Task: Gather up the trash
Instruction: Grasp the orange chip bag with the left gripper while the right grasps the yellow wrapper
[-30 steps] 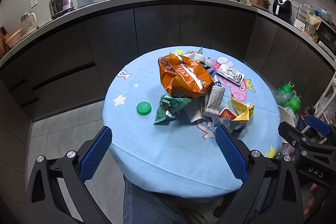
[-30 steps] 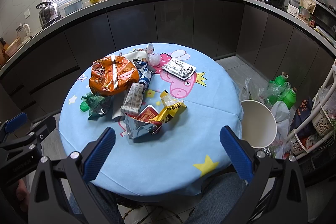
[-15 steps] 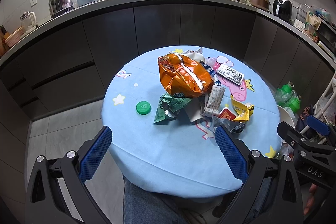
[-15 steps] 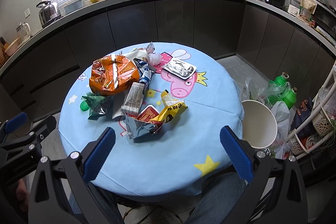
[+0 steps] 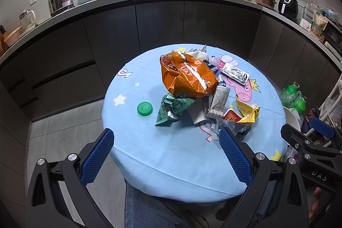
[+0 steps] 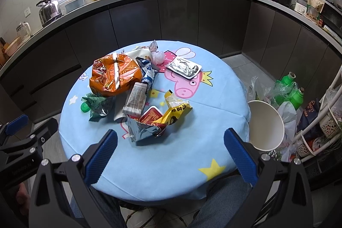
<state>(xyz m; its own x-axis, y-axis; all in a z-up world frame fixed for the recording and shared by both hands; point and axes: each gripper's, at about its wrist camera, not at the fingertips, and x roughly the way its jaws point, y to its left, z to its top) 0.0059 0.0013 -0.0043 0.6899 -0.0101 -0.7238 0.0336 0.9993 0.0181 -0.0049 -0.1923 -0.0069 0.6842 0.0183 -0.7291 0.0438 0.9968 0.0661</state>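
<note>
**Right wrist view puts the nearest wrapper dead ahead of the right claw**

Right wrist view shows the right gripper (image 6: 170,145) with its blue-padded jaws wide apart and nothing between them, held off the near edge of the round table (image 6: 171,164) with the blue cartoon cloth. All the trash lies forward of it, on the middle and far-left part of the cloth. Closest is the crumpled silver wrapper (image 6: 143,130), lying just beyond the left pad and a little left of the claw's centre line, touching the red sauce tub (image 6: 152,115) and the yellow packet (image 6: 176,110). The white paper bucket (image 6: 266,125), by my reading the likely bin, stands off the table's right edge, beside the right pad.

From the left wrist camera, the left gripper (image 5: 165,146) is likewise spread open and empty at the table's near rim. The green wrapper (image 5: 172,108) sits straight ahead between its pads, long axis running roughly away from the claw, with the green bottle cap (image 5: 145,108) just beside it to the left and the big orange bag (image 5: 188,78) behind.

Judging by this layout, the right hand is nearer both the silver wrapper and the bucket; the left is better placed for the green wrapper and cap. A short forward reach, slightly leftward, would likely bring the right claw over the silver wrapper.
</note>
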